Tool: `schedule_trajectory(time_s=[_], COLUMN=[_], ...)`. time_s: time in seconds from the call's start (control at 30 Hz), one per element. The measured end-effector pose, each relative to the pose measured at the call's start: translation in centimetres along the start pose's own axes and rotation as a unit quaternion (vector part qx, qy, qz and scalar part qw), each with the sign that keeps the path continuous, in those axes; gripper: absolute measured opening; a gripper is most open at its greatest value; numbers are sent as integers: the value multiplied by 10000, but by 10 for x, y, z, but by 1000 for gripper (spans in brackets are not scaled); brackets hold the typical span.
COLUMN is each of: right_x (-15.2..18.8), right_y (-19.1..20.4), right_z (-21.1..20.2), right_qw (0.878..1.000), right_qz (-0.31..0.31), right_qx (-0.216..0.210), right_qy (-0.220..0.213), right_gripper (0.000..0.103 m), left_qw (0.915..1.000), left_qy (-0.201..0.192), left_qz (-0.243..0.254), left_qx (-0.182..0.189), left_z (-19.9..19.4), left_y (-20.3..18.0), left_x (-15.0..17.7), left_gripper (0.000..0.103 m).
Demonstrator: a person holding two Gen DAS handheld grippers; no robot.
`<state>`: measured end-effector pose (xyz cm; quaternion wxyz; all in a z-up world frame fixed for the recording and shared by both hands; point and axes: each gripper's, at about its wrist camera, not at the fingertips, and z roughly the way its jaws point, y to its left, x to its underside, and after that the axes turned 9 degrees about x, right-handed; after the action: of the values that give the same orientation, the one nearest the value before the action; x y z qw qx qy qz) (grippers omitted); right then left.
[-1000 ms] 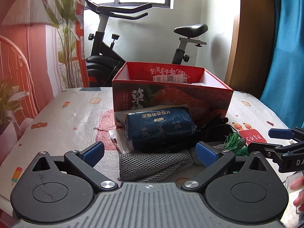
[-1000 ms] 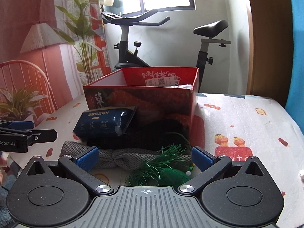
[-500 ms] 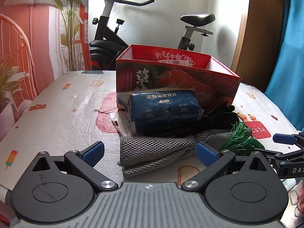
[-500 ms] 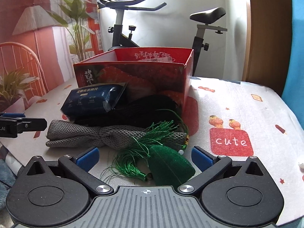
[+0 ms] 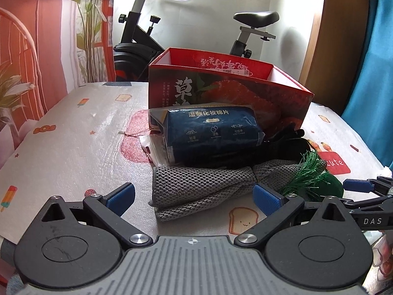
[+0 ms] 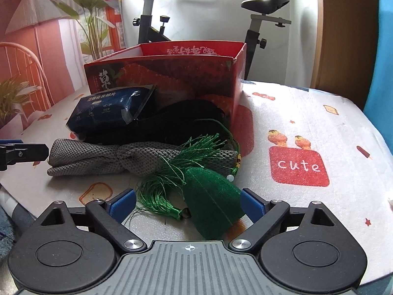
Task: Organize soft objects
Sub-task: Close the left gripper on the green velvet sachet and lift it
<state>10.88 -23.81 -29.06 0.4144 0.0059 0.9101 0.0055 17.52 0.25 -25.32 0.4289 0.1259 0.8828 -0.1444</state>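
Note:
A pile of soft things lies on the table in front of a red box (image 5: 228, 86) (image 6: 172, 78). It holds a blue pack of cotton pads (image 5: 211, 130) (image 6: 110, 105), a black fabric item (image 5: 265, 152) (image 6: 186, 120), a grey knitted cloth (image 5: 201, 186) (image 6: 118, 157) and a green tasselled sachet (image 5: 312, 177) (image 6: 211, 196). My left gripper (image 5: 194, 196) is open, its fingers either side of the grey cloth's near end. My right gripper (image 6: 188, 202) is open around the green sachet.
The table has a pale printed cover with a red "cute" patch (image 6: 298, 166). An exercise bike (image 5: 152, 36) stands behind the table. A blue curtain (image 5: 368, 73) hangs at the right and a red patterned curtain (image 5: 29, 49) at the left.
Both grippers have risen and tilted down toward the pile, coming closer. The right gripper's fingers now flank the green sachet. The objects have not moved.

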Motion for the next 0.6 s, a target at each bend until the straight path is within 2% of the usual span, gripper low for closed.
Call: schedule_trajectory(time_s=[0.1, 0.27, 0.4, 0.47, 0.5, 0.6], right_x=[-1, -3, -1, 2, 3, 3], right_y=[0, -11, -27, -30, -29, -17], right_z=[2, 6, 19, 26, 28, 27], right_qw=[9999, 9992, 9979, 9972, 9973, 9988], right_qz=[-31, 191, 521, 609, 595, 290], right_qx=[106, 360, 311, 219, 155, 68], right_qy=[-6, 9, 208, 361, 411, 388], right_gripper=[81, 81, 81, 64, 60, 58], left_qw=[10000, 10000, 9999, 9999, 9999, 9998], left_qy=[46, 60, 91, 102, 106, 117], left_qz=[-30, -19, -35, -40, -44, -90], left_qx=[18, 51, 67, 71, 74, 98], left_z=[3, 5, 6, 7, 7, 7], left_y=[1, 2, 2, 2, 2, 4], left_x=[1, 0, 1, 2, 2, 3], left_gripper=[103, 103, 103, 103, 103, 103])
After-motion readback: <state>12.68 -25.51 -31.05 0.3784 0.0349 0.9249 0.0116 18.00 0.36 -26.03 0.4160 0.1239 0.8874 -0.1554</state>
